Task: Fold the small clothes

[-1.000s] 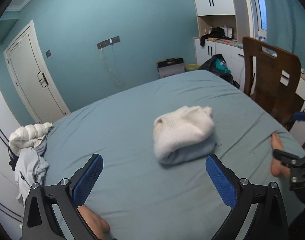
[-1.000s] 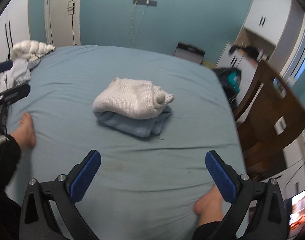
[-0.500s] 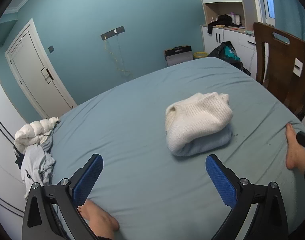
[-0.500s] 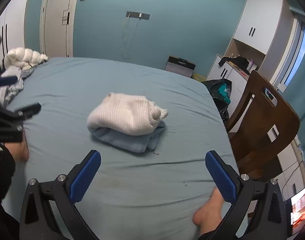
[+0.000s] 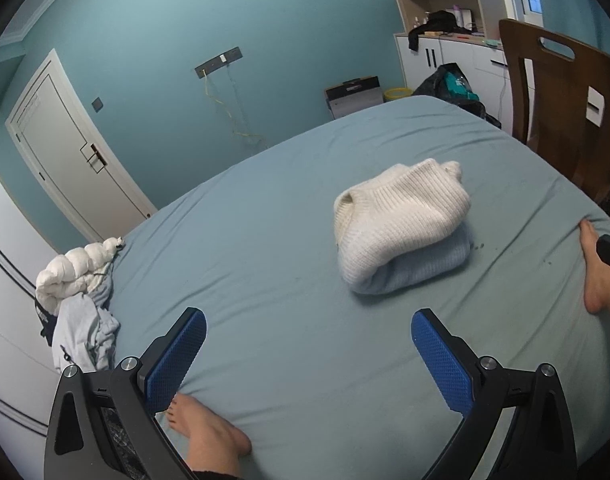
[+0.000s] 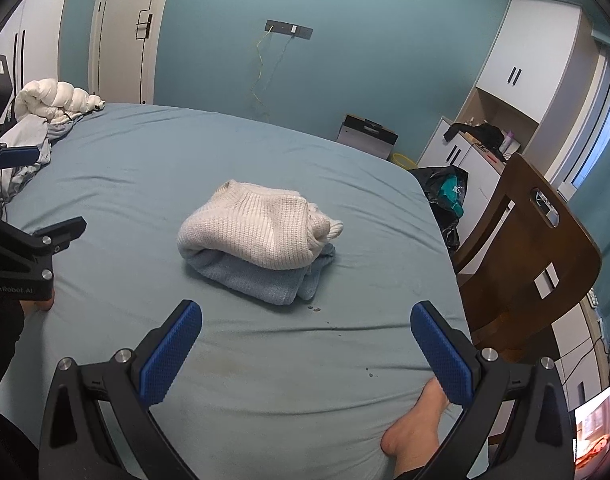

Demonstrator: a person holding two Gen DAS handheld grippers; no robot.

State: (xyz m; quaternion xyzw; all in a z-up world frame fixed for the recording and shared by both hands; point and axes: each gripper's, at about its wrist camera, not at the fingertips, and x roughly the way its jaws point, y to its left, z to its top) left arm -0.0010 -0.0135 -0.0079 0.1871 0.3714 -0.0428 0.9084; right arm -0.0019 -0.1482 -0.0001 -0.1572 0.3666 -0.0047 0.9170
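A folded cream knit sweater (image 5: 399, 216) lies on top of a folded light-blue garment (image 5: 421, 266) in the middle of the bed (image 5: 265, 240). The same stack shows in the right wrist view, the cream sweater (image 6: 253, 230) on the blue garment (image 6: 261, 280). My left gripper (image 5: 307, 350) is open and empty, held above the sheet short of the stack. My right gripper (image 6: 305, 344) is open and empty, also short of the stack. The left gripper's body shows at the left edge of the right wrist view (image 6: 21, 252).
A pile of unfolded clothes with a white puffy jacket (image 5: 75, 276) lies at the bed's far left corner. A wooden chair (image 5: 565, 112) stands by the right side of the bed. The person's bare feet (image 5: 209, 436) rest on the sheet near the grippers.
Both grippers have drawn back and risen a little from the stack and stay open. The stack has not moved.
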